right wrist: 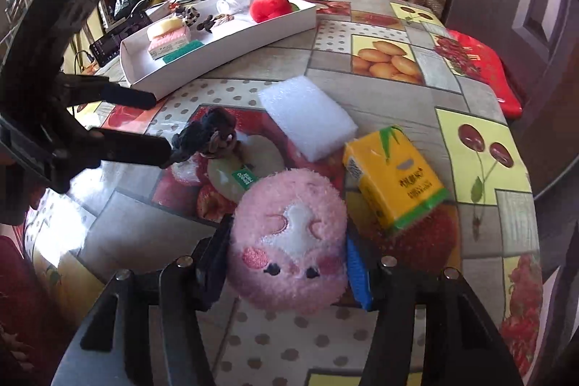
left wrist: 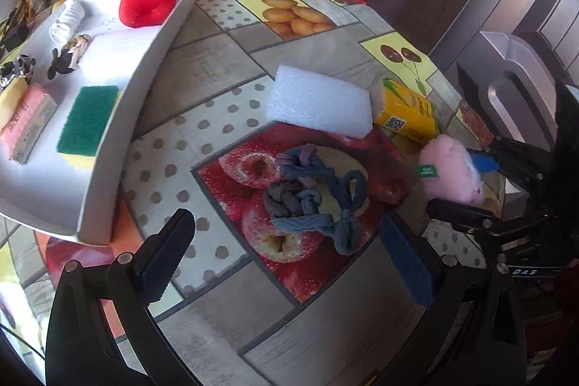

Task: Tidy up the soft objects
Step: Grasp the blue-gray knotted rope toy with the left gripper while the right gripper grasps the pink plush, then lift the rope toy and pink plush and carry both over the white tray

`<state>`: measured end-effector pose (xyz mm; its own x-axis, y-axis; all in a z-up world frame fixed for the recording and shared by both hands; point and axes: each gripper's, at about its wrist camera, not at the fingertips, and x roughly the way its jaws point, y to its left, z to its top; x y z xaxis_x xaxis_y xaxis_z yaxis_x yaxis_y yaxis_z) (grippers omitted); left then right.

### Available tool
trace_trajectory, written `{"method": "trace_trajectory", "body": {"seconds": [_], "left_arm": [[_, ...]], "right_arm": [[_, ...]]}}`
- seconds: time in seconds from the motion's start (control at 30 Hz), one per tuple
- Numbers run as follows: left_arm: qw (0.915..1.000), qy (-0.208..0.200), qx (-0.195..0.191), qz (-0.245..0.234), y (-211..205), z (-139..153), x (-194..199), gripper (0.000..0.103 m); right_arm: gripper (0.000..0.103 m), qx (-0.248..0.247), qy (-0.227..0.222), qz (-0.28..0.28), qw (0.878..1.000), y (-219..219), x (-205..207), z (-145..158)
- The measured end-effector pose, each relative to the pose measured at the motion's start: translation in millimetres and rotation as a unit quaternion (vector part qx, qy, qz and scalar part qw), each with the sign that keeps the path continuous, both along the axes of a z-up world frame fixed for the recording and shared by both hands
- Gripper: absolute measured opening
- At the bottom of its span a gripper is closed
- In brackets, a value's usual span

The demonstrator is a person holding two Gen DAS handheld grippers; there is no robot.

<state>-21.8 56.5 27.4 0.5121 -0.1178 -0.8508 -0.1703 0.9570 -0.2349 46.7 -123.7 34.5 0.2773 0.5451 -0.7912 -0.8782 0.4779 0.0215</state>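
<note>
The left gripper (left wrist: 286, 248) is held wide apart above the knotted blue-grey fabric rope (left wrist: 311, 194) on the fruit-print tablecloth (left wrist: 217, 67): limp, best taken at the knot. The right gripper (right wrist: 287, 263) is clamped on the round pink plush face cushion (right wrist: 289, 237), which is judged light and compressible.

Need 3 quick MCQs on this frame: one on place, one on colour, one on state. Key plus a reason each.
1. Where is the green scouring sponge?
A. in the white tray
B. on the foam block
C. under the tissue pack

2. What colour is the tissue pack on the table?
A. blue
B. yellow
C. white

3. What is between the fingers of the right hand-held gripper?
A. nothing
B. the knotted cloth rope
C. the pink plush toy

Key: 1 A, it lies on the tray floor beside the pink pack. 2 B, yellow wrapper with a green edge. 3 C, both pads press the plush's sides.
</note>
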Motion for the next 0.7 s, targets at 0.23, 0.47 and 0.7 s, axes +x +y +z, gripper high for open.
{"method": "trace_trajectory", "body": {"seconds": [0.23, 0.47, 0.7], "left_arm": [[1.0000, -0.004, 0.002, 0.003, -6, -13, 26, 0.056], [0.9996, -0.021, 0.021, 0.001, -1, -2, 13, 0.024], [0.9880, -0.099, 0.091, 0.075, 23, 76, -21, 0.024]], "right_arm": [[0.056, 0.044, -0.006, -0.048, 0.998, -31, 7, 28], [0.056, 0.088, -0.013, -0.056, 0.994, -32, 10, 52], [0.056, 0.178, -0.043, -0.062, 0.981, -12, 14, 109]]}}
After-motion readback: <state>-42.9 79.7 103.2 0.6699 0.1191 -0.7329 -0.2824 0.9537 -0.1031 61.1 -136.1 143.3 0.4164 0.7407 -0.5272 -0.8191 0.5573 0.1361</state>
